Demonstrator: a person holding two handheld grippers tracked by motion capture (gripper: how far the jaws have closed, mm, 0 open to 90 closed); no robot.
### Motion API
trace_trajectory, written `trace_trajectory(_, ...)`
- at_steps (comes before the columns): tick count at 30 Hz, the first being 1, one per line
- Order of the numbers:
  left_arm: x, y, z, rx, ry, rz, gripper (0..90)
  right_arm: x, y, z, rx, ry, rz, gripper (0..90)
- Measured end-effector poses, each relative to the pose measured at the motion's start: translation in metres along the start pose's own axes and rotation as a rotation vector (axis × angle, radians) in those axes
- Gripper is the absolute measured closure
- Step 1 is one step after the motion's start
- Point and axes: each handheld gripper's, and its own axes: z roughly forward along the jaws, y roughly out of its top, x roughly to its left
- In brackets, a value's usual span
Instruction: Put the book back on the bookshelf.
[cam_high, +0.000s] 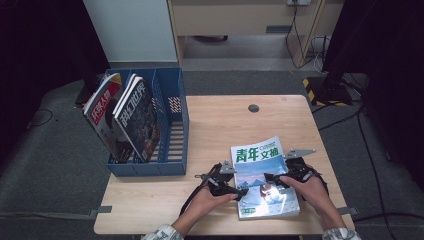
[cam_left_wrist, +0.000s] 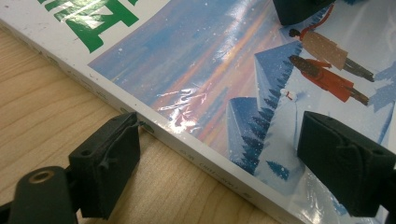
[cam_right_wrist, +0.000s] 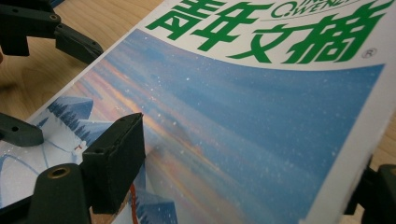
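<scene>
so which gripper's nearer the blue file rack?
Left. The left gripper sits at the magazine's left edge, on the blue file rack's side; the right gripper is over the magazine's right half, farther off.

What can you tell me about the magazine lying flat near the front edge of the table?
The magazine lies flat, cover up, on the wooden table, slightly skewed. Its glossy cover has a white top band with green Chinese lettering above a blue snowy scene with small figures; the white spine looks fairly thick. The left hand-held gripper straddles its spine edge, one jaw at the spine, the other over the cover. The right hand-held gripper spans the opposite edge likewise, jaws open.
</scene>
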Motion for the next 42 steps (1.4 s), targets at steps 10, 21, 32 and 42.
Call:
trace_trajectory(10,0.000,0.000,0.003,-0.017,0.014,-0.002,9.5,-0.001,0.012,0.010,0.025,-0.030,-0.029,34.2)
trace_trajectory(21,0.000,-0.001,0.003,-0.028,0.013,0.000,9.1,0.007,0.015,0.011,0.038,-0.114,-0.027,48.2)
trace_trajectory(32,0.003,-0.001,0.003,-0.033,0.021,-0.012,9.2,0.017,0.013,0.000,-0.092,-0.120,-0.048,84.2)
trace_trajectory(42,0.006,0.001,0.004,-0.041,0.034,-0.037,8.7,0.040,0.020,-0.011,-0.155,-0.161,-0.197,86.6)
